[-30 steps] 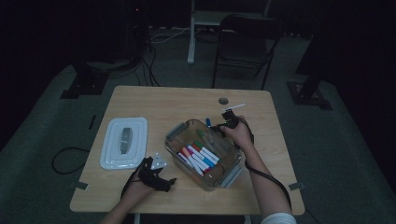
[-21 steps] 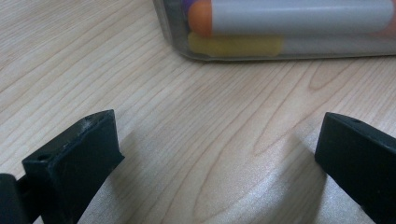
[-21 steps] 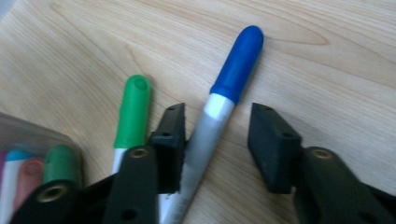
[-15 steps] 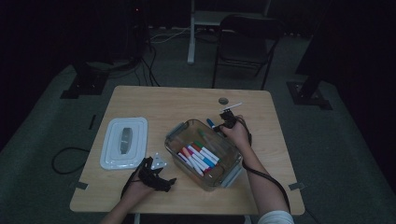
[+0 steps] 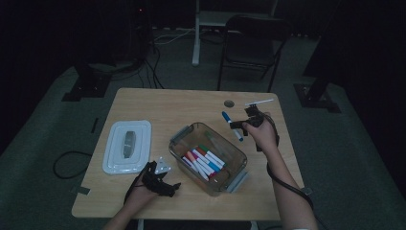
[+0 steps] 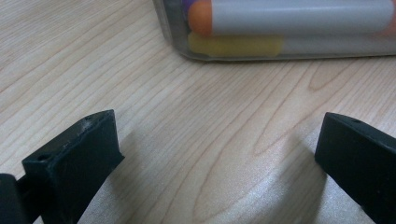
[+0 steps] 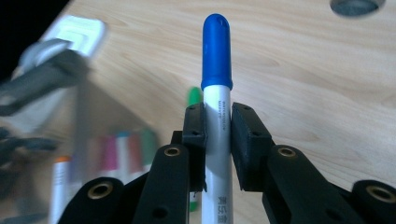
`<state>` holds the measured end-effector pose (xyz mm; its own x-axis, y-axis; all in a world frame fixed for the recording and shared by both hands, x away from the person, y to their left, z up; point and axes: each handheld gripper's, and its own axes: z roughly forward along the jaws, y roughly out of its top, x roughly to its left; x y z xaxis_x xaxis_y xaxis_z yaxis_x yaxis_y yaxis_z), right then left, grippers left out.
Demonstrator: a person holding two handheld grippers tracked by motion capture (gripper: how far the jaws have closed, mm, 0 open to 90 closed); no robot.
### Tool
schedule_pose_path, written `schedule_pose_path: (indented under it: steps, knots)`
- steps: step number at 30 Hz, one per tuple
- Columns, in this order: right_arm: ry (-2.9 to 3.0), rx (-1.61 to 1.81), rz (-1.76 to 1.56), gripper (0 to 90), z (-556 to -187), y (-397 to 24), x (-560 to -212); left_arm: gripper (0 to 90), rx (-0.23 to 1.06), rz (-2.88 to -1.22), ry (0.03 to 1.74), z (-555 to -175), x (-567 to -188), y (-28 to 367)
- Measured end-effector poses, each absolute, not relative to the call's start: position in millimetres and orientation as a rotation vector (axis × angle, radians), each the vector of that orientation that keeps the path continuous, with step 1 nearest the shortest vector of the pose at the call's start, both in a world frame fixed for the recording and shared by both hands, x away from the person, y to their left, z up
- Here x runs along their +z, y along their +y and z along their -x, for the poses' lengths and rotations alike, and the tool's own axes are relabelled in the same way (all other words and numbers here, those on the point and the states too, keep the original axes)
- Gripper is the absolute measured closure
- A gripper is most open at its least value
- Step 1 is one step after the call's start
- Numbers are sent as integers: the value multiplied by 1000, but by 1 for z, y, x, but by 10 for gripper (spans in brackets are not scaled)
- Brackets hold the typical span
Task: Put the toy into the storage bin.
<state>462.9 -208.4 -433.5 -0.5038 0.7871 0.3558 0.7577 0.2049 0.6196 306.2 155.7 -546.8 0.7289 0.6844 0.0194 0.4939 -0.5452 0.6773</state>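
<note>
Marker (image 7: 217, 93) (blue cap) clamped between right gripper (image 7: 217, 135) fingers.

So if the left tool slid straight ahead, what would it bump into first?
Probably the clear box of markers. In the left gripper view, the left tool rests open on the table, with bare wood ahead and then the box wall. How far off it is, I can't tell.
</note>
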Motion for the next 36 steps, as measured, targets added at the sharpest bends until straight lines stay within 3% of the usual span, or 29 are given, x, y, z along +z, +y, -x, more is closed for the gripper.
schedule_pose_path:
  steps: [9,24,30,33,36]
  knots:
    - [2559,1333,-1349,765,-424,-164,-394,5,371,-2260,888,-306,-547,156]
    - [2953,1026,-1268,765,-398,-71,-456,5,370,-2261,888,-306,-547,156]
    - [3023,907,-1254,759,-395,-59,-470,5,369,-2260,888,-306,-547,156]
    - [3009,959,-1227,663,-394,-61,-467,5,370,-2261,887,-306,-547,156]
    - [2971,1054,-1189,647,-394,-70,-454,5,369,-2261,887,-306,-547,156]
